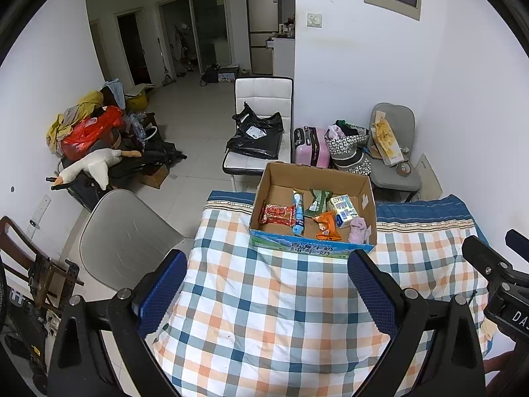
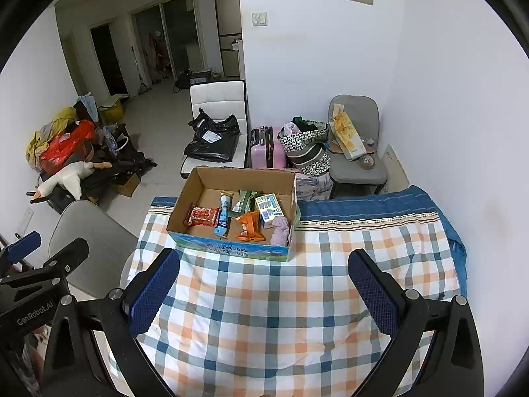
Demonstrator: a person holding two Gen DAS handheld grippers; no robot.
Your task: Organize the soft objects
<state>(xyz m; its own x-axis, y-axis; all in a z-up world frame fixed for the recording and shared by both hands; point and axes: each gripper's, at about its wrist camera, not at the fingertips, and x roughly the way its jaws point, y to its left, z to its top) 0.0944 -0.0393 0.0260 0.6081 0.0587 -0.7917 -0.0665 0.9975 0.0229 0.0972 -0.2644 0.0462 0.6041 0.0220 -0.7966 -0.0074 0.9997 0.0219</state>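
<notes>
A cardboard box (image 1: 261,195) (image 2: 181,205) stands on the checked cloth (image 1: 264,314) (image 2: 264,314) at the table's far side. In it lie a red packet (image 1: 277,213) (image 2: 202,215), a blue tube (image 1: 298,213) (image 2: 223,215), a green packet (image 1: 315,200) (image 2: 243,198), an orange packet (image 1: 325,225) (image 2: 248,226), a white-blue carton (image 1: 344,211) (image 2: 269,210) and a pink cloth (image 1: 358,230) (image 2: 280,230). My left gripper (image 1: 264,286) and right gripper (image 2: 264,284) are open and empty above the cloth, short of the box.
A grey chair (image 1: 125,238) (image 2: 92,231) stands left of the table. A white chair with a black bag (image 1: 256,134) (image 2: 213,139), a pink suitcase (image 1: 312,145) and a second grey chair (image 1: 393,152) stand behind. A pile with a stuffed goose (image 1: 96,165) lies at left.
</notes>
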